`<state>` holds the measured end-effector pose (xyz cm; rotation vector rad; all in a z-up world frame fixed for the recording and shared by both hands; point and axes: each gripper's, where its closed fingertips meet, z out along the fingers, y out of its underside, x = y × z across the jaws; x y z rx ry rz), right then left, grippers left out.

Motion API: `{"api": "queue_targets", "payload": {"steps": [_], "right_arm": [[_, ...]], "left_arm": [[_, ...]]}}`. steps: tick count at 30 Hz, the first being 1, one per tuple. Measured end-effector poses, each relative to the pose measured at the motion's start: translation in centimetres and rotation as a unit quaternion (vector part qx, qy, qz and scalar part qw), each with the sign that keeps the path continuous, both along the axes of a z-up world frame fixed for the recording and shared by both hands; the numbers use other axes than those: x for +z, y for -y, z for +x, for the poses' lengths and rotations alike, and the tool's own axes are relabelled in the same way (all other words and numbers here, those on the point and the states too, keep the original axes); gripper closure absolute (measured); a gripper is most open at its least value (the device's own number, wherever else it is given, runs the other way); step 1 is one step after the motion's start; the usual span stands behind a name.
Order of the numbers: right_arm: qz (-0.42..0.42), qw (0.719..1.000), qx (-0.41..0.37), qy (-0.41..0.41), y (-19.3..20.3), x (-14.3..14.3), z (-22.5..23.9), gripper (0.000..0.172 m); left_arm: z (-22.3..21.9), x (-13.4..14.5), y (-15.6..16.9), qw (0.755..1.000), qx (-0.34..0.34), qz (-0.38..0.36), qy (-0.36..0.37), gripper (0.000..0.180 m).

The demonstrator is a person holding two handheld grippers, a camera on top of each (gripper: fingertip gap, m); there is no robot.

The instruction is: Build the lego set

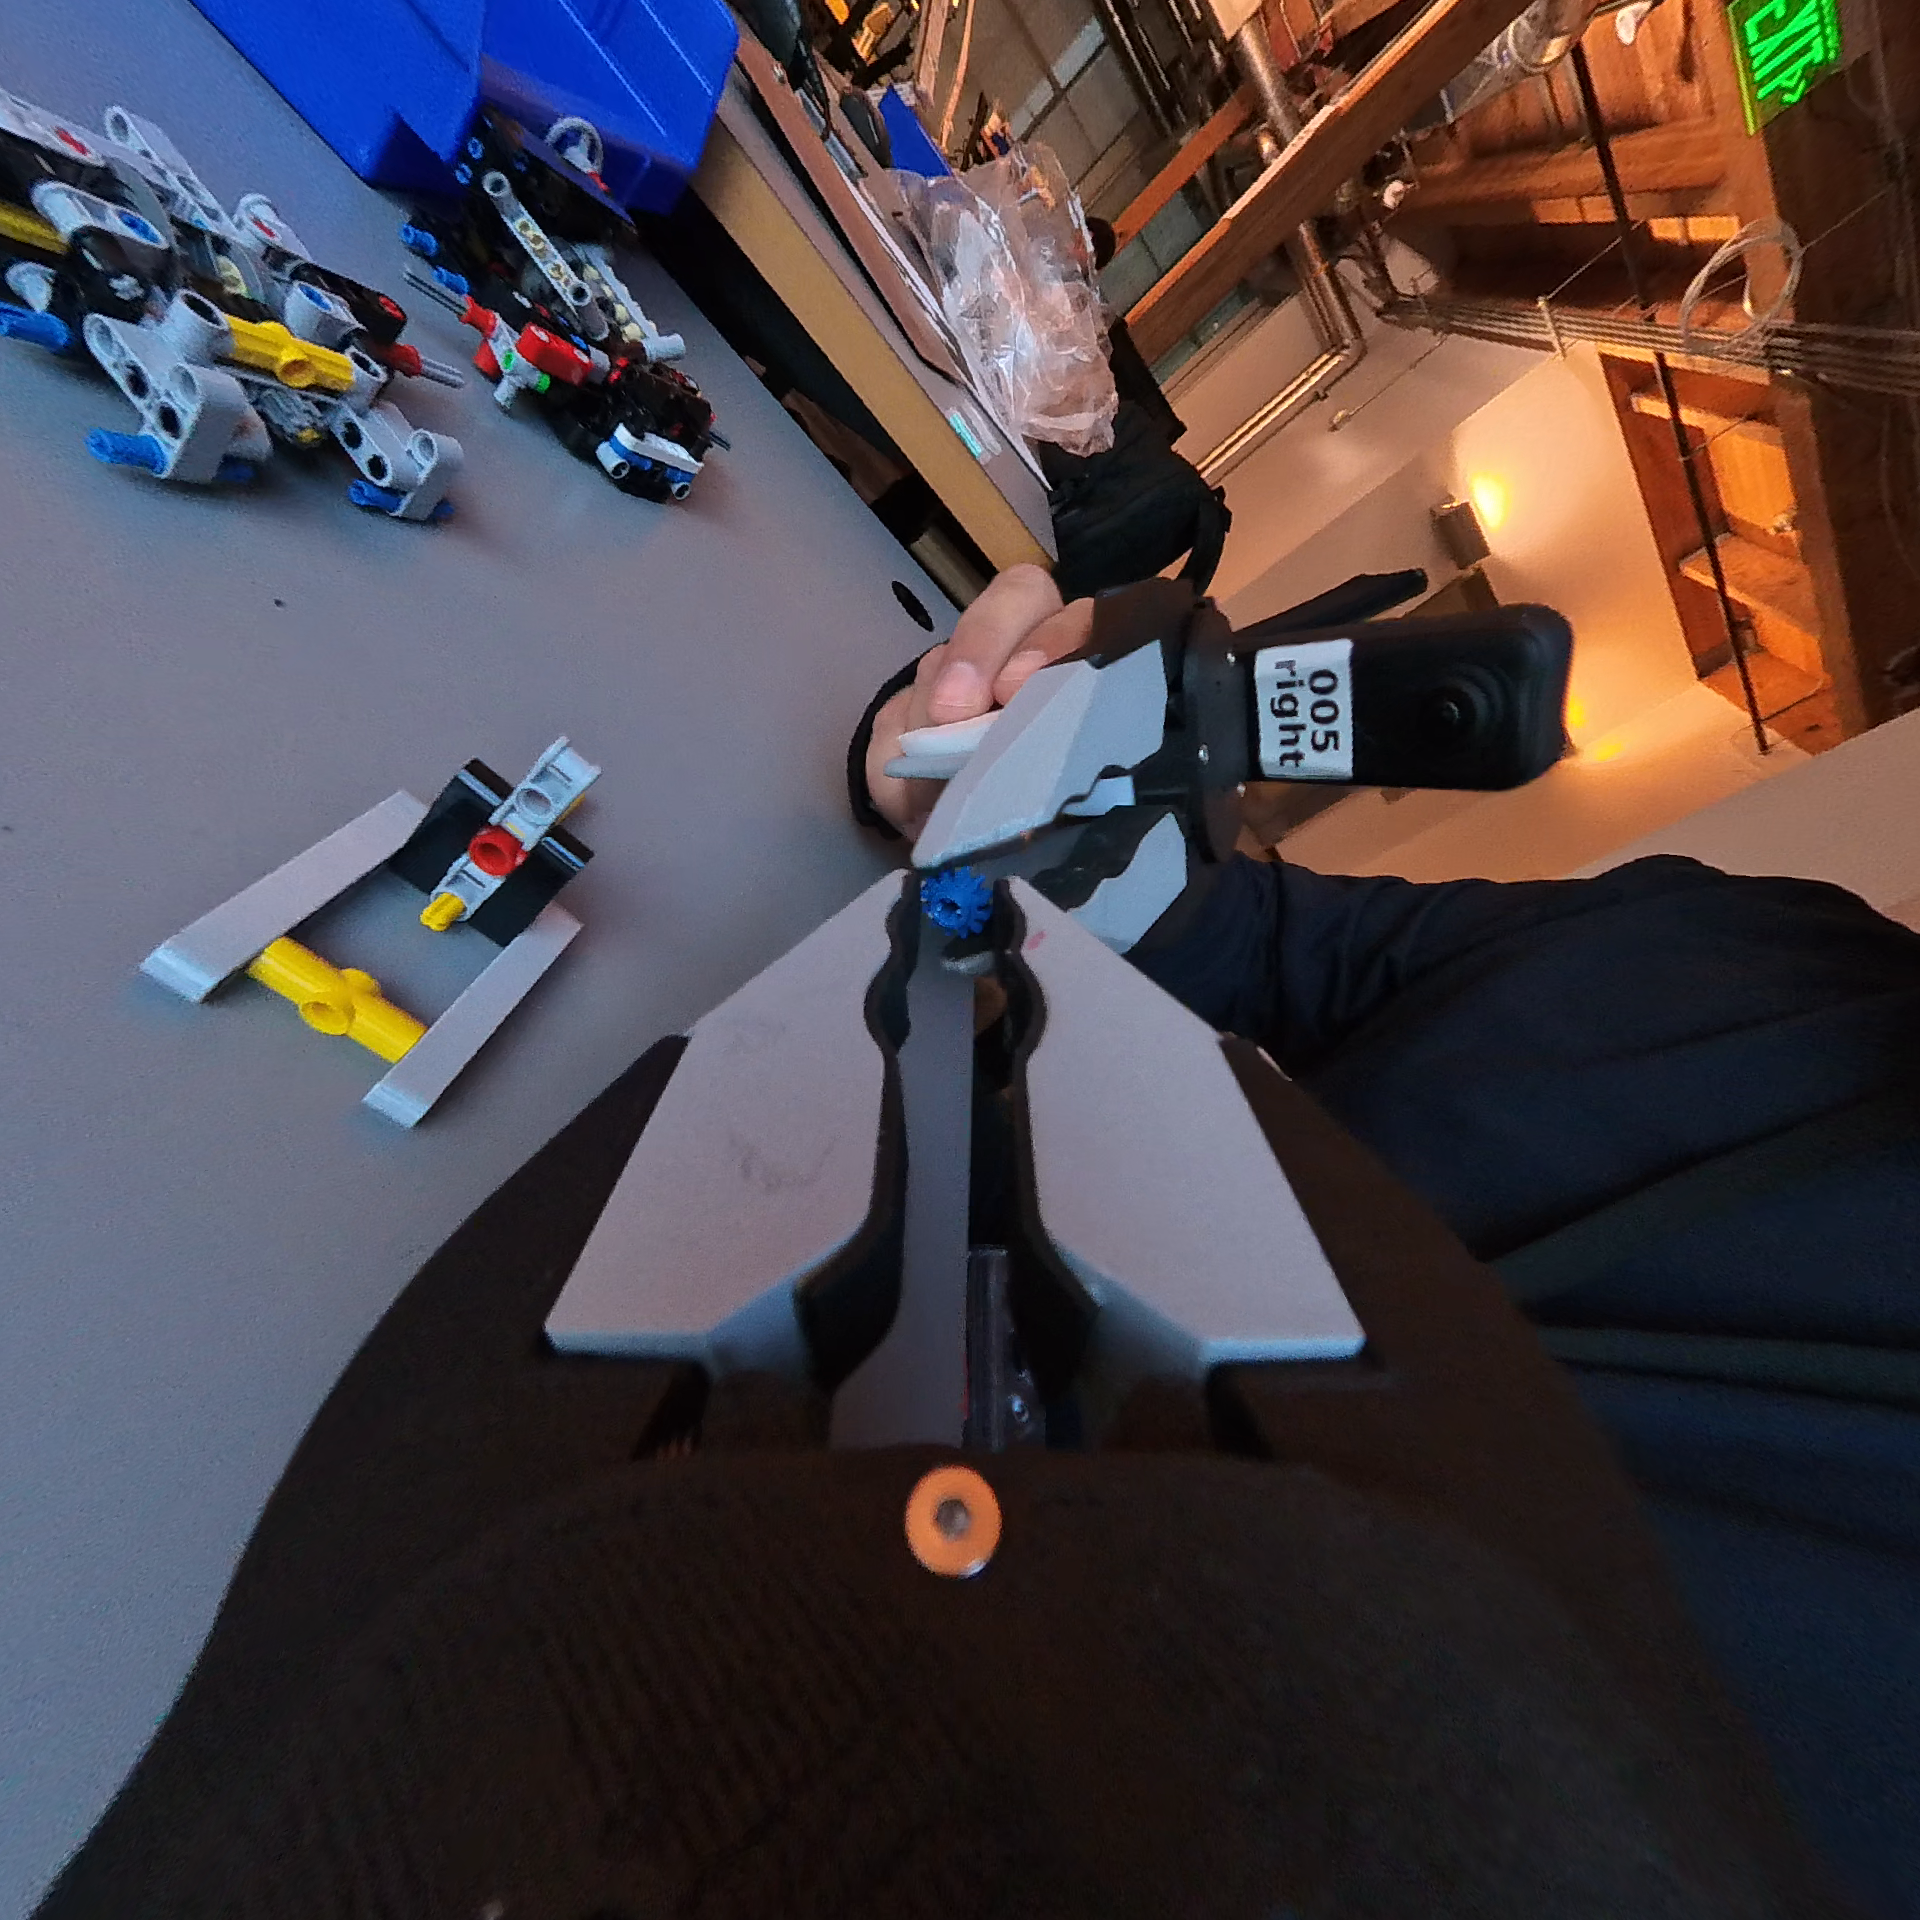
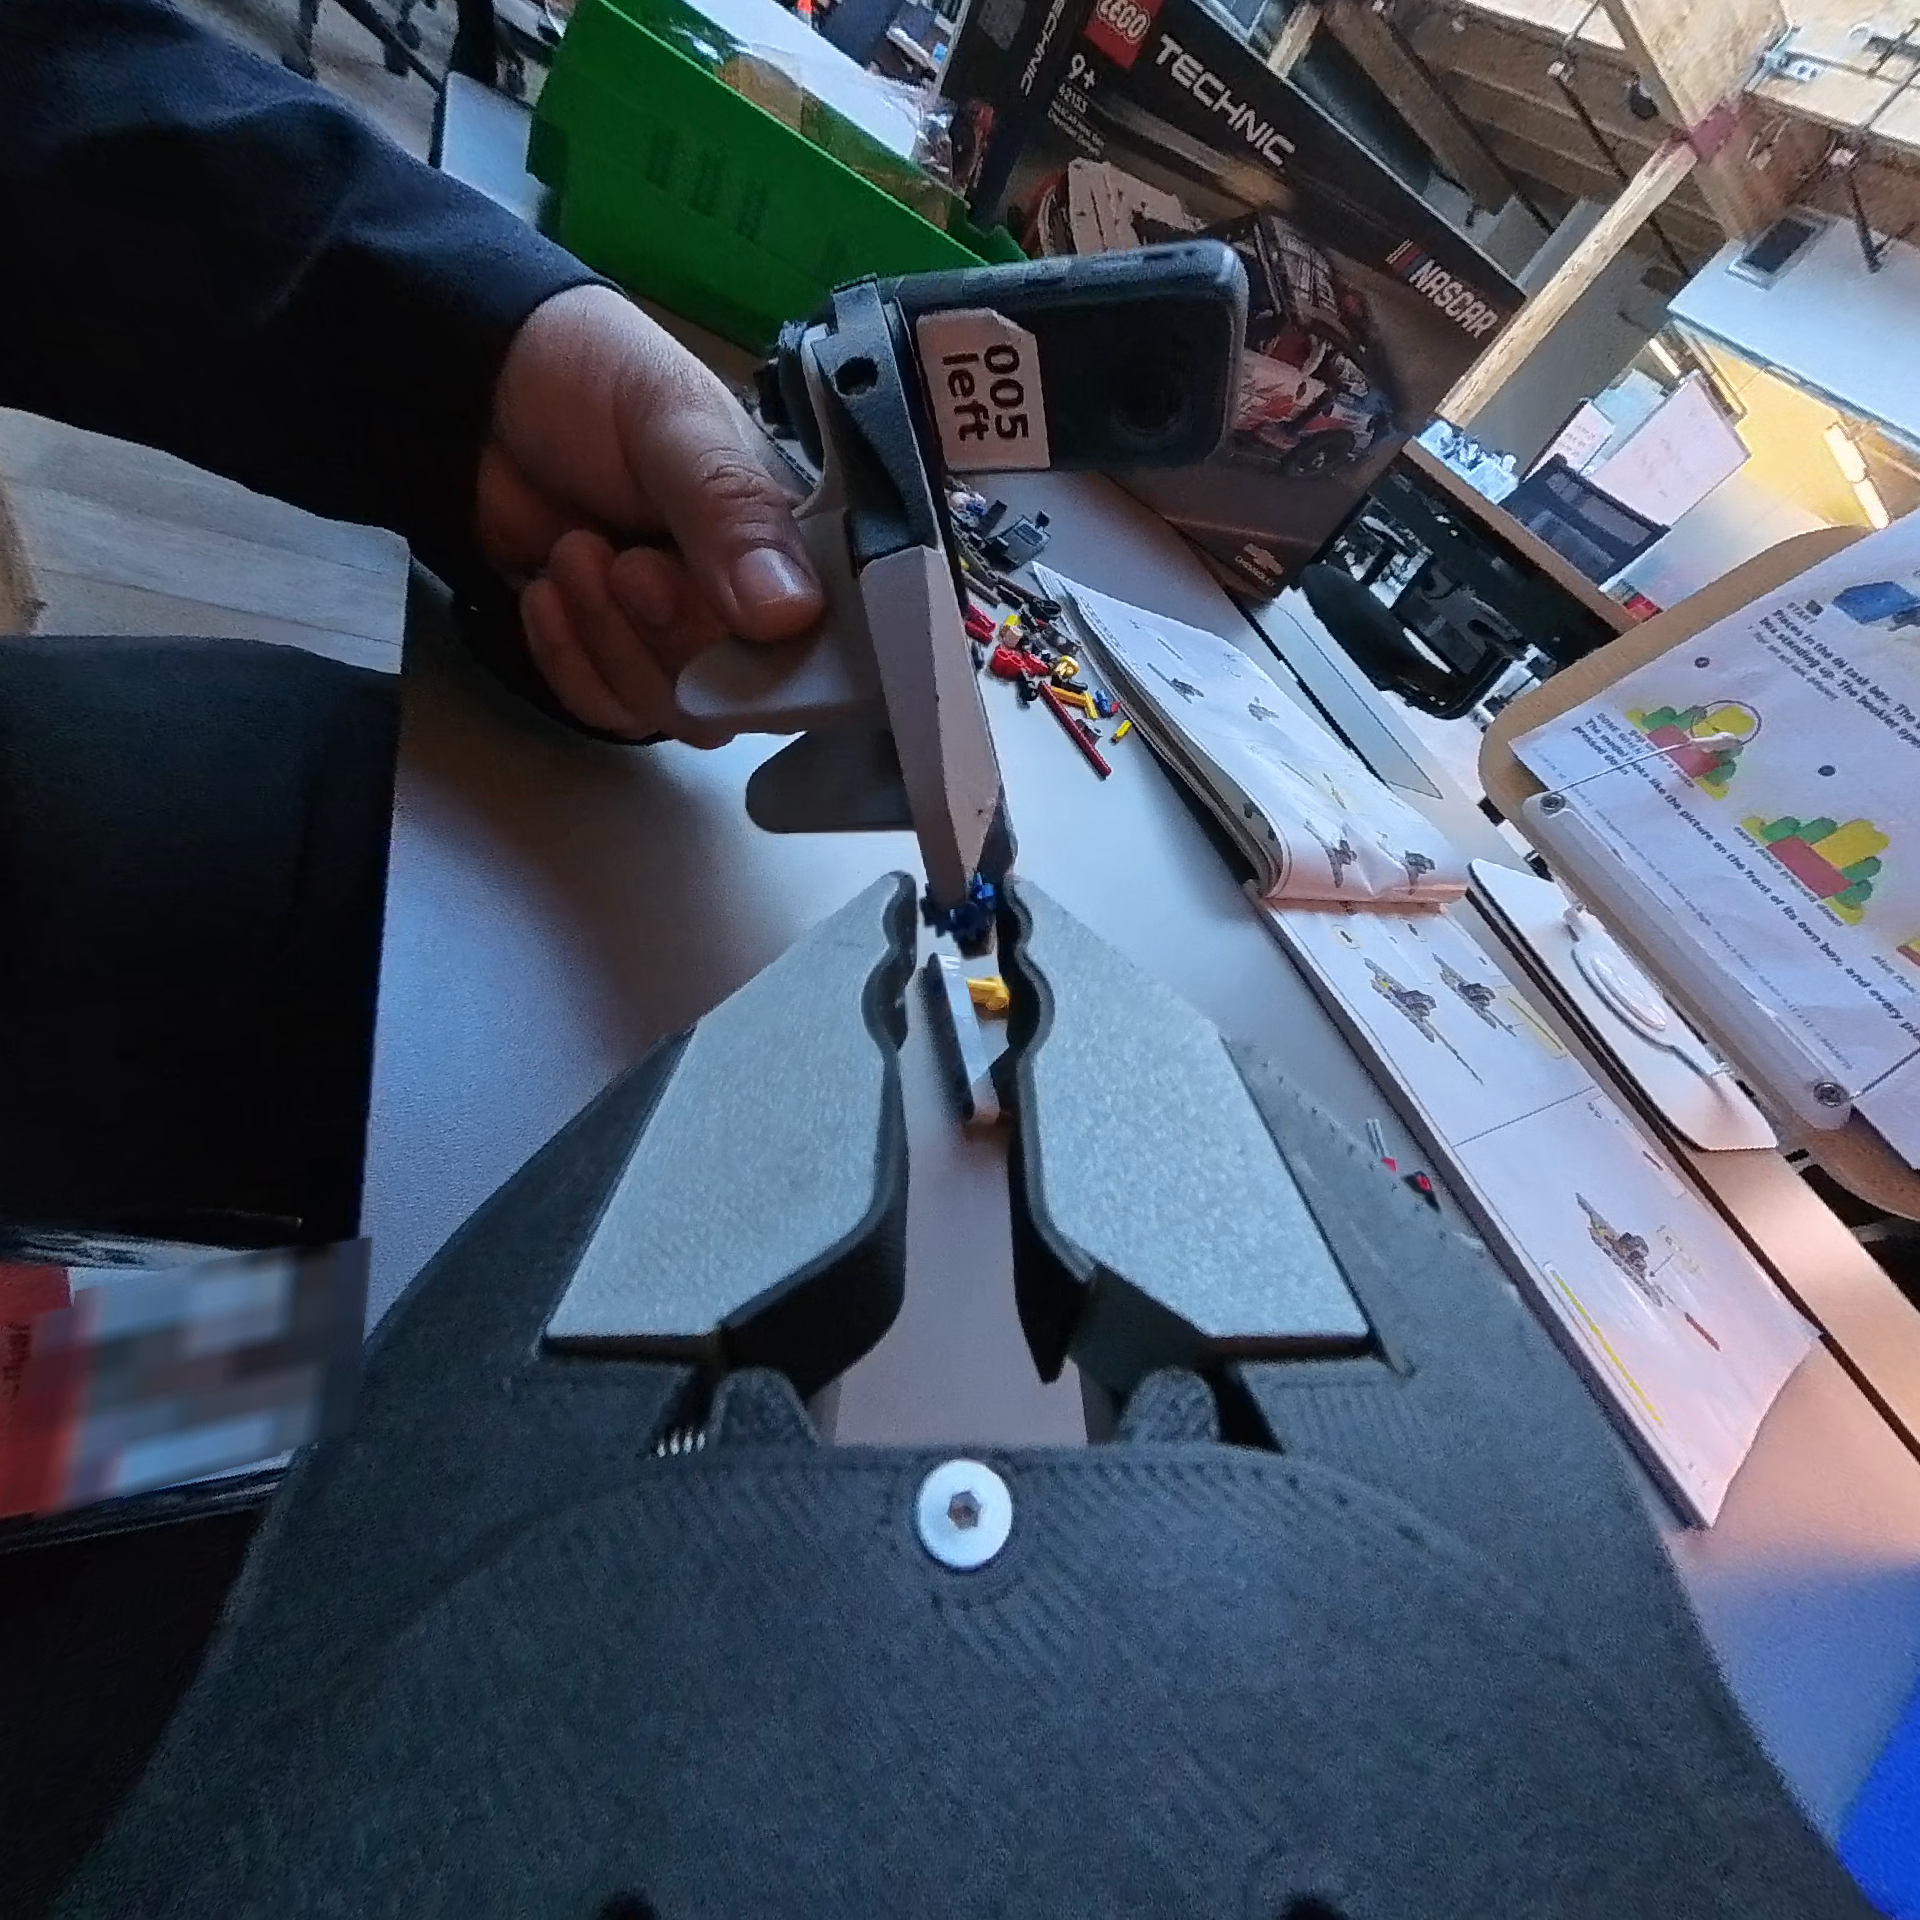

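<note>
Hands tilt both tongs (image 1: 954, 920) (image 2: 961, 914) tip-to-tip on blue gear (image 1: 956, 902).

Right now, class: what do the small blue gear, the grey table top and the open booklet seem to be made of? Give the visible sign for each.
Blue gear: probably moulded plastic; even saturated colour, crisp teeth, slight sheen.
Table top: likely laminate, matte grey; flat, uniform, soft reflections; the core is hidden.
Open booklet: paper; thin pages curling at the fold, printed diagrams, light satin look.

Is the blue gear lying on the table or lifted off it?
Lifted: the blue gear sits pinched between the fingers of the left gripper, clear of the table.
</note>
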<state>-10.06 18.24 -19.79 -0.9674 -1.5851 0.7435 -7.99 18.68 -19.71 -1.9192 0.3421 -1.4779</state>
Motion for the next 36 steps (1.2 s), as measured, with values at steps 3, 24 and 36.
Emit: {"api": "queue_targets", "payload": {"steps": [3, 24, 36], "right_arm": [[-0.020, 1.000, -0.002, 0.002, -0.3, 0.0, 0.1, 0.158], [-0.010, 0.995, -0.050, 0.082, -4.3, -3.0, 1.5, 0.167], [-0.051, 0.981, -0.038, 0.185, -6.4, -6.1, 1.8, 0.159]], "left_arm": [[-1.2, -0.2, -0.5, 1.000, 0.019, 0.005, -0.018, 0.169], [-4.7, -2.2, -3.7, 0.922, 0.009, 0.265, -0.283, 0.170], [-4.5, -5.9, -4.1, 0.868, -0.069, 0.279, -0.405, 0.169]]}}
